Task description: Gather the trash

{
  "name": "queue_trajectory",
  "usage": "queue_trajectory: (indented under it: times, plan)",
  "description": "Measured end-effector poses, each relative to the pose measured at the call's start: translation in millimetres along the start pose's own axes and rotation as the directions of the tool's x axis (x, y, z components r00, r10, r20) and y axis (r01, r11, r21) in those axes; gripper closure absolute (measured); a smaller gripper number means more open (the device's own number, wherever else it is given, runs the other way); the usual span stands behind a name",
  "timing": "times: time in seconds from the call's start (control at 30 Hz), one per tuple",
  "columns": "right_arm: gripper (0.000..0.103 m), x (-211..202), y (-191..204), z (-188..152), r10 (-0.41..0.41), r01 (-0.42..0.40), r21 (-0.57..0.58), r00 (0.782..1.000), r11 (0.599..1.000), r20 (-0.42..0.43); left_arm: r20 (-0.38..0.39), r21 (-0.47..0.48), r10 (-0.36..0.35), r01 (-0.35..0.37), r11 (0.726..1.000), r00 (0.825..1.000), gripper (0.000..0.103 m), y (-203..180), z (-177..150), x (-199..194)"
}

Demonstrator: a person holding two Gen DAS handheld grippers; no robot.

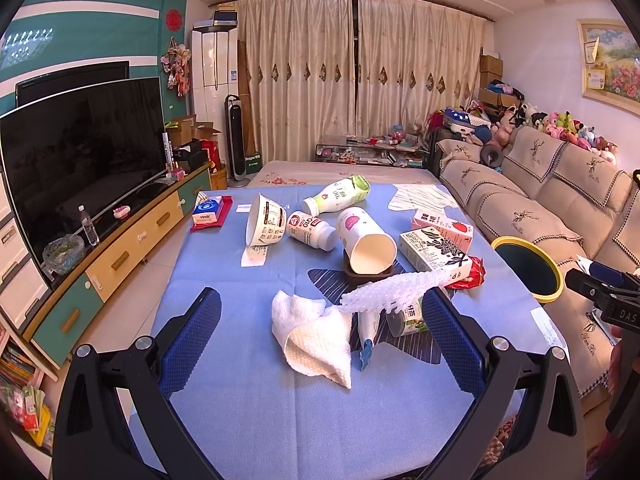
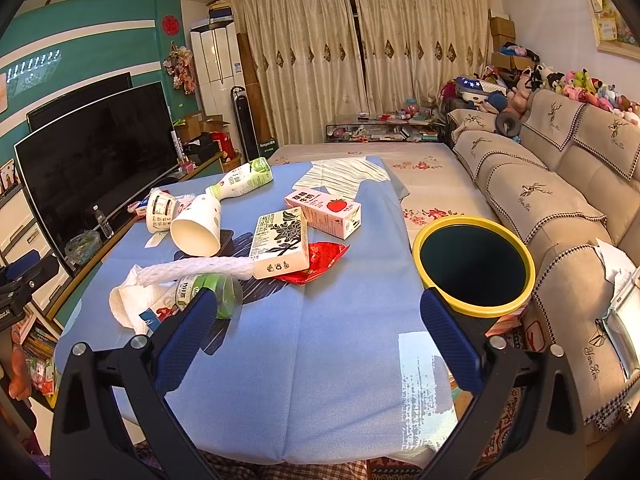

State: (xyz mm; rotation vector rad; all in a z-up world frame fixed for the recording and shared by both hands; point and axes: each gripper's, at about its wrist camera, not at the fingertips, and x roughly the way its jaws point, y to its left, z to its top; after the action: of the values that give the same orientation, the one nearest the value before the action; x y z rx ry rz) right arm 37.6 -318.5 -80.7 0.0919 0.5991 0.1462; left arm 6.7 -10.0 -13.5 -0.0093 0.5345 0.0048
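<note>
Trash lies scattered on a blue tablecloth (image 1: 248, 412). A crumpled white paper towel (image 1: 316, 340) sits between the fingers of my open left gripper (image 1: 320, 312), with a white foam net sleeve (image 1: 396, 288) and a small green-labelled bottle (image 1: 408, 316) just beyond. Farther off lie a tipped paper cup (image 1: 366, 240), a black-and-white carton (image 1: 434, 254), a pink strawberry carton (image 1: 442, 224), a red wrapper (image 1: 474, 276), two bottles and a bowl (image 1: 262, 220). My open right gripper (image 2: 318, 312) hovers over bare cloth, holding nothing. The yellow-rimmed bin (image 2: 474, 268) stands at the table's right edge.
A sofa (image 2: 560, 208) with plush toys runs along the right. A TV (image 1: 80, 160) on a low cabinet stands at the left. A tissue pack (image 1: 208, 210) on a red pouch lies at the table's far left. Curtains (image 1: 360, 80) close the back.
</note>
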Motion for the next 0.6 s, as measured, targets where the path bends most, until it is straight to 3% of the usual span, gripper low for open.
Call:
queue_trajectory:
  times: [0.6]
  plan:
    - [0.006,4.5,0.8,-4.5,0.003,-0.003,0.003,1.0,1.0,-0.006,-0.009,0.003,0.001,-0.001,1.0,1.0,0.004,0.1,-1.1,2.1]
